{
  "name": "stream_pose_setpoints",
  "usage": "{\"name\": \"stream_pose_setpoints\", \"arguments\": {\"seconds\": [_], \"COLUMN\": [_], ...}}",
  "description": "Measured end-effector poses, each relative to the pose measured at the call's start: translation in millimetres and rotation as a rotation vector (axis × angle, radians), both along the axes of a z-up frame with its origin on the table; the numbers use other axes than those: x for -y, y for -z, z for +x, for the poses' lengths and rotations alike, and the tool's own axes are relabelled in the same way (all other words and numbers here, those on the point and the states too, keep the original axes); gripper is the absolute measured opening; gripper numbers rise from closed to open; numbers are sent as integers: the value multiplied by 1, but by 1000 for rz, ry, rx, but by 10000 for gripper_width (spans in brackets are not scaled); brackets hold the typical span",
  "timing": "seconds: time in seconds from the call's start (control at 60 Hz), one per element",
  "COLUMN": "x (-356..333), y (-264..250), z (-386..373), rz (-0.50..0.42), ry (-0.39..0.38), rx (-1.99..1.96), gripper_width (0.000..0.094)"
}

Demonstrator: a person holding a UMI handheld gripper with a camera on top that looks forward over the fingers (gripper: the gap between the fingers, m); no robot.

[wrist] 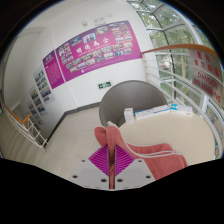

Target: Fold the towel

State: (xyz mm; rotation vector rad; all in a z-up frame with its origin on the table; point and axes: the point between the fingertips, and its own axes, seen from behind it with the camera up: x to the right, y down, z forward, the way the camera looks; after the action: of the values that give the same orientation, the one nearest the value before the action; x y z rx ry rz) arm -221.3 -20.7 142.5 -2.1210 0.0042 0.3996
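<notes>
A salmon-pink towel (150, 148) lies on the pale tabletop (70, 150), stretching from between my fingers off to the right. My gripper (111, 150) is shut on a raised fold of the towel (106, 135); the two magenta pads (99, 160) press together with a thin strip of pink cloth between them. The pinched edge stands up just ahead of the fingertips. The rest of the towel drapes down flat to the right, with a folded edge along its near side.
A grey round table or drum (125, 98) stands beyond the towel. A small white and blue object (172, 107) sits at the table's far right. A wall with magenta posters (90, 52) is behind, railings (20, 125) at left and right.
</notes>
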Motion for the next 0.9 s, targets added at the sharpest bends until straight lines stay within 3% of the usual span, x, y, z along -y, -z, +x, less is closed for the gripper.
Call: {"name": "stream_pose_setpoints", "arguments": {"seconds": [0.133,0.283,0.367,0.467,0.5,0.9], "x": [-14,-8,5,24,29,177], "y": [-8,74,112,112,105,-27], "z": [74,160,186,216,221,200], "rz": [13,-121,-201,-201,-187,-86], "ry": [81,160,166,184,186,201], "rx": [-8,98,131,198,214,314], "gripper_width": [41,98,349,876,839,857]}}
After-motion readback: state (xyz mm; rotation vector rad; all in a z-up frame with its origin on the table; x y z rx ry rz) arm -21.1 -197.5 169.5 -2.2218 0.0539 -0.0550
